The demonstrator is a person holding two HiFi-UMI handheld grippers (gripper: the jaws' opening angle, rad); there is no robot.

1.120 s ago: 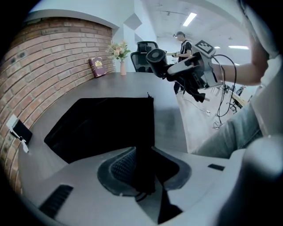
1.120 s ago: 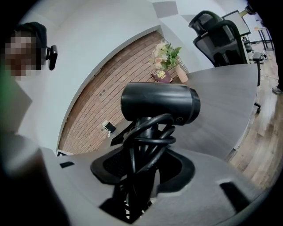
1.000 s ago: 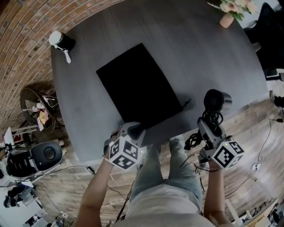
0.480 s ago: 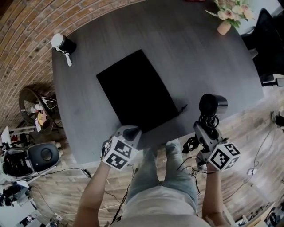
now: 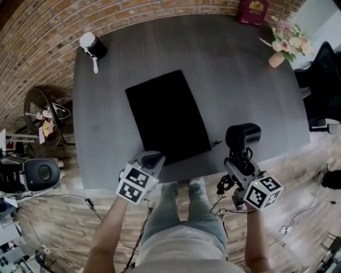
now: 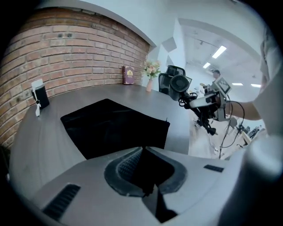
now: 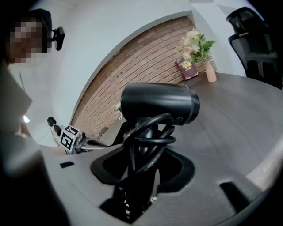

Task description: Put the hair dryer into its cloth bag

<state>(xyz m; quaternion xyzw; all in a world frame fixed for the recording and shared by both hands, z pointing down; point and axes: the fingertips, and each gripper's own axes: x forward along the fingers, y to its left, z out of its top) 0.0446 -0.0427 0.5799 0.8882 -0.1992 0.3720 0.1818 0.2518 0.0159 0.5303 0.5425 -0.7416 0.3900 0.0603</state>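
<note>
A black cloth bag [image 5: 168, 117] lies flat on the dark grey table [image 5: 240, 80]. My left gripper [image 5: 152, 159] sits at the bag's near edge. Its jaws have just been closing, and in the left gripper view black cloth [image 6: 115, 126] is pinched between them at the left gripper [image 6: 142, 152]. My right gripper [image 5: 237, 162] hovers past the table's near right edge, shut on the handle of the black hair dryer [image 5: 243, 135]. The dryer's cord is wound round the handle. In the right gripper view the hair dryer [image 7: 159, 103] stands above the right gripper [image 7: 143, 148].
A small black-and-white device [image 5: 91, 45] stands at the table's far left corner. A vase of flowers [image 5: 284, 49] and a red book [image 5: 253, 10] are at the far right. A black office chair [image 5: 322, 90] stands to the right. Cables trail on the wooden floor.
The left jaws have closed on the bag's near edge and the gripper has risen a little. The right gripper with the dryer has rolled slightly and stayed about where it was.
</note>
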